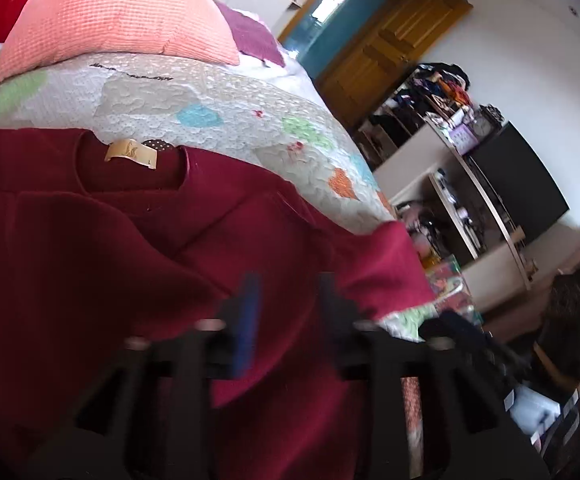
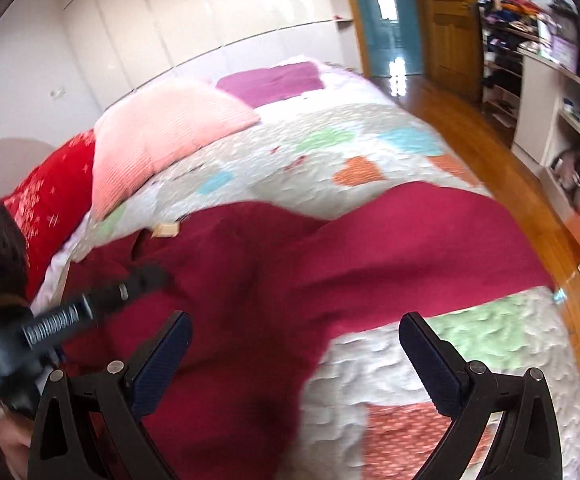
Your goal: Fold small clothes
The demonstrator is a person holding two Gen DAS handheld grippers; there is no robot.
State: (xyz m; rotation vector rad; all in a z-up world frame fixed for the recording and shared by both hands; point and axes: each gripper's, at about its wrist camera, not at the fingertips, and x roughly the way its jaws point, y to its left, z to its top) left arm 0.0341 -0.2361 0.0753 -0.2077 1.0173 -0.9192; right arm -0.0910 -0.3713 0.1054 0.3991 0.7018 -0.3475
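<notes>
A dark red top (image 1: 138, 248) with a tan neck label (image 1: 129, 153) lies on the quilted bed, one side folded over. It also shows in the right wrist view (image 2: 329, 248). My left gripper (image 1: 290, 300) hovers low over the cloth with a gap between its blue-padded fingers and nothing between them. It appears at the left of the right wrist view (image 2: 146, 276), pointing at the top near the collar. My right gripper (image 2: 295, 344) is wide open and empty above the top's lower edge.
The patchwork quilt (image 2: 329, 148) covers the bed. A pink pillow (image 1: 122, 12), a red pillow (image 2: 54, 196) and a purple cloth (image 2: 270, 80) lie at the head. Shelves (image 1: 461, 184) and wooden floor (image 2: 489, 152) are to the right.
</notes>
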